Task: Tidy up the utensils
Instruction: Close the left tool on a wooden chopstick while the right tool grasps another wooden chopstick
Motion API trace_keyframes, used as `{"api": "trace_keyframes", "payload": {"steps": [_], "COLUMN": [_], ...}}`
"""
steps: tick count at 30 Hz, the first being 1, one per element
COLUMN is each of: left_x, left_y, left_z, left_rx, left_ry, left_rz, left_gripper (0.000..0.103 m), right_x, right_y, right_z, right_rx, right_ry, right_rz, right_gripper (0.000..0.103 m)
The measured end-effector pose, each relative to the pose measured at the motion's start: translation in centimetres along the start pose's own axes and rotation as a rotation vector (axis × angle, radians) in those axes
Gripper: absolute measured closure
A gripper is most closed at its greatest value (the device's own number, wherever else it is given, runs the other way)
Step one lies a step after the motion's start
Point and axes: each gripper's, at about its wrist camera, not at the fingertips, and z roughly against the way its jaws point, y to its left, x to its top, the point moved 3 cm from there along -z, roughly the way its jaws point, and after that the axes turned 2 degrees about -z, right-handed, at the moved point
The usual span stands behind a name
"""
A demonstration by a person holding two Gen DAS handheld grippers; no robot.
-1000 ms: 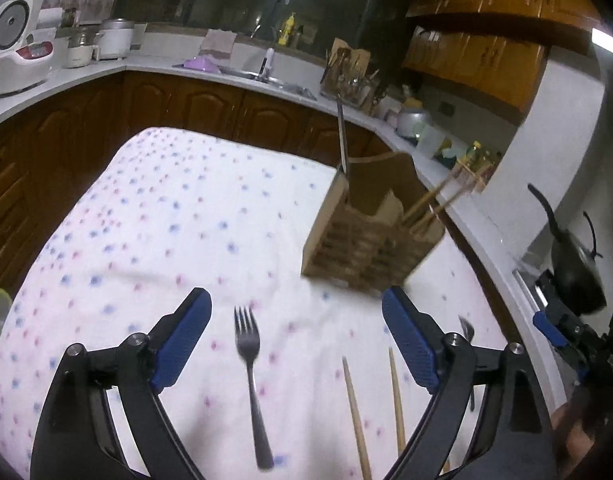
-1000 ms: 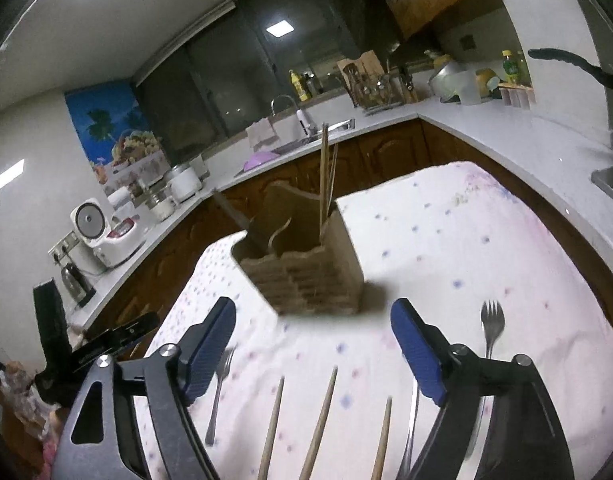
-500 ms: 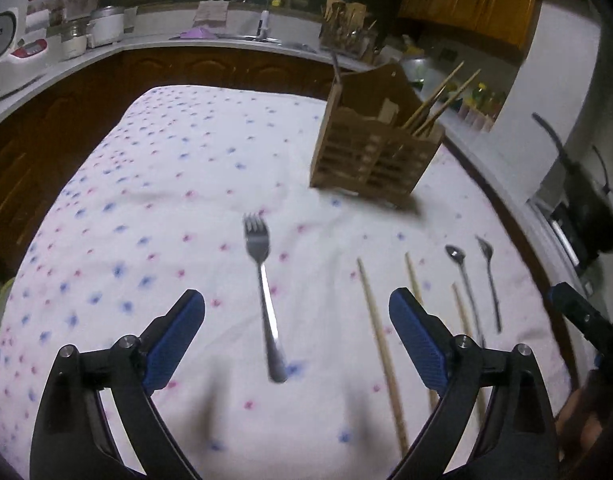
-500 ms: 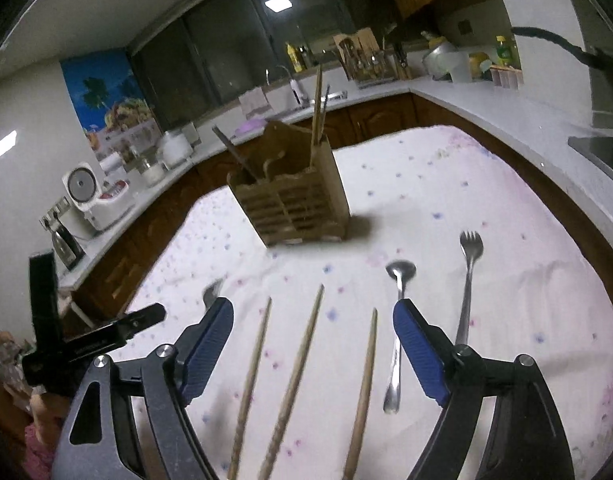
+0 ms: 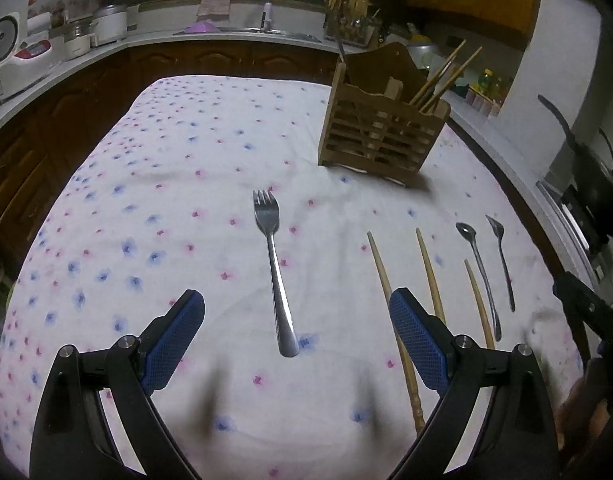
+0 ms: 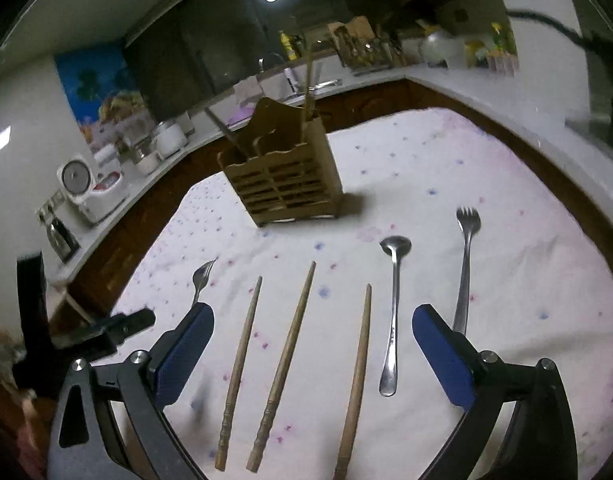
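Observation:
A wooden utensil caddy (image 5: 380,136) (image 6: 284,184) stands on the flowered tablecloth with chopsticks and a dark handle sticking out. On the cloth lie a fork (image 5: 273,268), three wooden chopsticks (image 6: 294,356), a spoon (image 6: 392,312) and a second fork (image 6: 464,264). My left gripper (image 5: 296,320) is open and empty, hovering with its jaws either side of the first fork's handle. My right gripper (image 6: 312,332) is open and empty above the chopsticks and spoon. The first fork's tines (image 6: 202,274) show at the left in the right wrist view.
The table (image 5: 166,184) is ringed by dark wood cabinets and a white counter with a rice cooker (image 5: 10,56), pots and a sink. A black pan (image 5: 594,184) sits on the stove at the right. The other gripper (image 6: 86,332) shows at the left edge.
Both grippers have pulled back and tilted down from the caddy. The utensils on the cloth now lie further up the views; both grippers stay open.

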Motion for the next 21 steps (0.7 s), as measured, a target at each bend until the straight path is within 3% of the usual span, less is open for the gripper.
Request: {"api": "trace_keyframes", "payload": {"steps": [9,13,16,21], "left_x": [-0.1,0.3,0.7,1.8], "left_y": [-1.3,-2.1,-2.5,-3.8], "left_z": [-1.9,-3.0,-3.8,-6.1], "left_rx": [0.001,0.005,0.005,-0.003], "left_ry": [0.06,0.092,0.109,0.148], "left_rz": [-0.028,-0.063,-0.078,-0.128], "left_gripper": [0.007,0.007,0.007,0.007], "right_x": [-0.2,0.1,0.4,0.6], "right_y": [0.3,-0.5,-1.4,-1.7], "right_z": [-2.4,-4.1,-5.4,-7.4], "right_rx": [-0.027,-0.035,-0.047,-0.051], "right_ry": [0.086,0.134,0.17,0.219], "right_rz": [0.093,0.071,0.045,0.06], "right_gripper": [0.005,0.045,0.05,0.069]}}
